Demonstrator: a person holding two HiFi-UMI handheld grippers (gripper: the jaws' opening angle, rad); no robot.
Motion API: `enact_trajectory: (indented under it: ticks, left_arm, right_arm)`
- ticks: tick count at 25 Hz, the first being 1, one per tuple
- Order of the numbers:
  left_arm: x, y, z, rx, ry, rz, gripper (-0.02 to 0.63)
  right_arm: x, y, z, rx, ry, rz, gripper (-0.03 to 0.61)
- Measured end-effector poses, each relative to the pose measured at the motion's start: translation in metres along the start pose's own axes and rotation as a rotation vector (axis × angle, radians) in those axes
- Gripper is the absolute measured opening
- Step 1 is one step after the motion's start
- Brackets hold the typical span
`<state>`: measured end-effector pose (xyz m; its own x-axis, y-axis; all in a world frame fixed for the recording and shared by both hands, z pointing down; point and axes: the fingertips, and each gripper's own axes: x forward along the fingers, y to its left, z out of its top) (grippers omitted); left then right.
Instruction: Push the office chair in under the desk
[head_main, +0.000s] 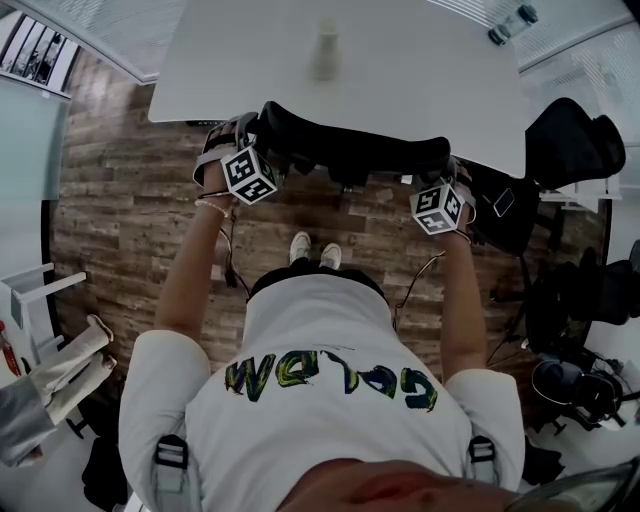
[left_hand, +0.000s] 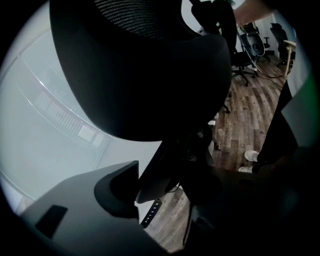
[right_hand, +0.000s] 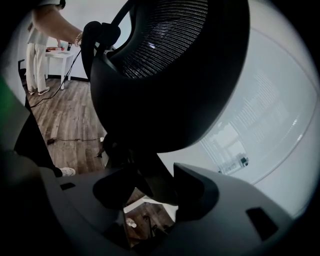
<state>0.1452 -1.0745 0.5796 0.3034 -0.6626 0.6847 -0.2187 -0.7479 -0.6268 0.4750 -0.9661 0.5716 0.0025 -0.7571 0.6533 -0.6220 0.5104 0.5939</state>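
In the head view the chair (head_main: 350, 150) stands at 12 o'clock, back by the desk (head_main: 350, 60) edge; in the left gripper view the left gripper (left_hand: 165, 185) squeezes its back frame; in the right gripper view the right gripper (right_hand: 155, 190) does too; it looks heavy and stiff, probably rolls, so hold there.

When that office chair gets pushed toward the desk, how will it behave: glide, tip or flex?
The office chair will probably glide easily, since the wooden floor looks hard and smooth. It is held high on its back, so it may lean before it moves. Its mesh back likely gives a little under pressure.
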Motion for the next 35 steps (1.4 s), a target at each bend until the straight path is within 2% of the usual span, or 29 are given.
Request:
enact_trajectory:
  ticks: [4, 6, 11, 15, 19, 22, 25, 29, 32, 35]
  left_arm:
    - [-0.003, 0.001, -0.004, -0.010, -0.019, 0.010, 0.259]
    - [-0.012, 0.001, -0.002, -0.051, -0.033, 0.023, 0.259]
    - [-0.047, -0.004, -0.002, -0.312, -0.104, 0.016, 0.255]
    - [-0.080, -0.006, 0.010, -0.482, -0.193, 0.020, 0.193]
    - [-0.124, 0.002, 0.040, -0.699, -0.361, -0.010, 0.125]
    - [-0.161, 0.012, 0.073, -0.819, -0.504, -0.037, 0.090]
    - [-0.191, 0.022, 0.106, -0.838, -0.613, -0.026, 0.055]
    - [-0.227, 0.029, 0.148, -0.817, -0.720, -0.012, 0.025]
    - [-0.248, 0.031, 0.170, -0.794, -0.779, -0.010, 0.014]
    - [-0.260, 0.033, 0.182, -0.808, -0.810, 0.000, 0.011]
  right_arm:
    - [-0.001, 0.002, 0.004, 0.010, -0.017, 0.007, 0.233]
    - [-0.007, 0.001, 0.004, 0.061, -0.027, 0.015, 0.255]
    - [-0.043, -0.011, 0.002, 0.243, -0.083, 0.006, 0.204]
    - [-0.079, -0.016, 0.011, 0.431, -0.182, 0.018, 0.167]
    - [-0.122, -0.020, 0.040, 0.580, -0.310, 0.026, 0.109]
    - [-0.155, -0.022, 0.074, 0.617, -0.406, 0.013, 0.089]
    - [-0.180, -0.019, 0.109, 0.605, -0.488, 0.016, 0.078]
    - [-0.210, -0.016, 0.151, 0.599, -0.574, 0.034, 0.069]
    - [-0.228, -0.016, 0.177, 0.609, -0.627, 0.041, 0.053]
    - [-0.239, -0.016, 0.195, 0.616, -0.668, 0.046, 0.043]
